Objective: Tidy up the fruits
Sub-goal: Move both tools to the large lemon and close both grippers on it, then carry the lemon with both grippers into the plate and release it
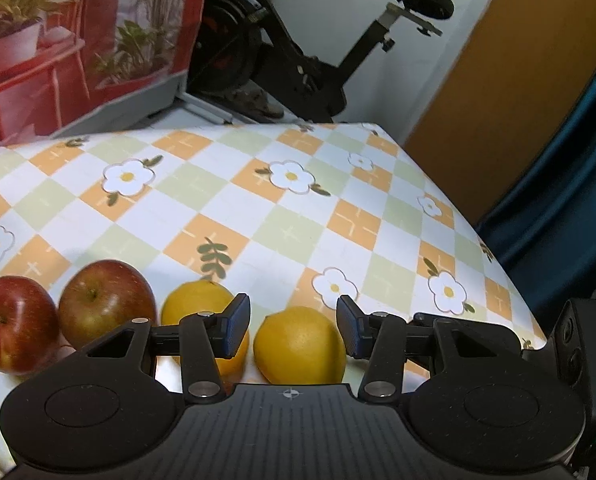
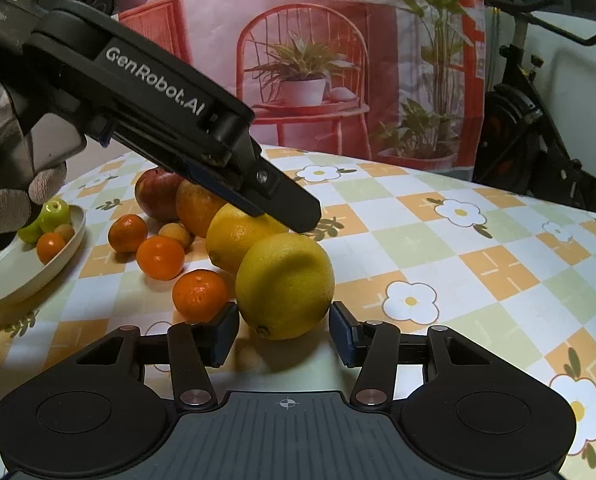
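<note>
Two red apples (image 1: 16, 322) (image 1: 106, 304) and two yellow oranges (image 1: 202, 308) (image 1: 299, 344) lie in a row on the checked tablecloth (image 1: 258, 200). My left gripper (image 1: 294, 326) is open, its jaws hovering over the right-hand orange without touching. In the right wrist view that orange (image 2: 286, 284) sits just ahead of my open right gripper (image 2: 284, 332), its pads (image 2: 224, 334) either side of the fruit's near end. The left gripper (image 2: 282, 200) reaches in from the upper left above the second orange (image 2: 234, 240). Several mandarins (image 2: 198, 294) (image 2: 160, 256) lie to the left.
A white plate (image 2: 64, 260) at the left holds small green fruit (image 2: 54, 212) and a mandarin (image 2: 50, 246). An exercise bike (image 1: 298, 52) stands beyond the table's far edge. A blue curtain (image 1: 569, 200) hangs past the right table edge.
</note>
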The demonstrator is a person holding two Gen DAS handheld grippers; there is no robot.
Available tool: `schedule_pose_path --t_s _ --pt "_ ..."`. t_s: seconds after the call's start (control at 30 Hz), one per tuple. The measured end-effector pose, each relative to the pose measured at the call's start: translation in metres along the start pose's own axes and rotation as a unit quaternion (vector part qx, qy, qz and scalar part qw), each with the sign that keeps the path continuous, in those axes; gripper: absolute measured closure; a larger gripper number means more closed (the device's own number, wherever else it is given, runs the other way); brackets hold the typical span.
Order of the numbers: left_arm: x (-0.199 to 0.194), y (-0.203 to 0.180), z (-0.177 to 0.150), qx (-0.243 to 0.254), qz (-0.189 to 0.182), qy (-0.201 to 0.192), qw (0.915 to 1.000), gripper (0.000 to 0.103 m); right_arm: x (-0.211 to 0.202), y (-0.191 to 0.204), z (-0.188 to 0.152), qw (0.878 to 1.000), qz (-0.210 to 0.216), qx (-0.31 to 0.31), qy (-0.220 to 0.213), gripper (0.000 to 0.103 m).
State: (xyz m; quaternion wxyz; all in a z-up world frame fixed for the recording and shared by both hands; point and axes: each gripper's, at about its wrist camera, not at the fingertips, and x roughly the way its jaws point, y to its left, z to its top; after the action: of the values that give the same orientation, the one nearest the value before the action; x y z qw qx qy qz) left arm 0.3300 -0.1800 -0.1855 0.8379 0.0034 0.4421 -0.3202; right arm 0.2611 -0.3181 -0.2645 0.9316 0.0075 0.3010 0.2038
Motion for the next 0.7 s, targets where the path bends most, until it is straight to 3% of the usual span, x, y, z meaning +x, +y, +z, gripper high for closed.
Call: schedule_pose_path --t_s 0.33,0.7 --pt "0.0072 0.0021 -0.0015 -0.003 -0.013 0.026 0.9996 0.058 -0.0011 -0.0035 -0.0013 1.0 0.001 0.013 -0.001 0.057" --pt "0.008 0.001 -0.0036 -0.002 -0.022 0.024 0.9995 0.06 0.0019 -0.0054 -0.0002 1.0 0.002 0.021 0.003 0.056"
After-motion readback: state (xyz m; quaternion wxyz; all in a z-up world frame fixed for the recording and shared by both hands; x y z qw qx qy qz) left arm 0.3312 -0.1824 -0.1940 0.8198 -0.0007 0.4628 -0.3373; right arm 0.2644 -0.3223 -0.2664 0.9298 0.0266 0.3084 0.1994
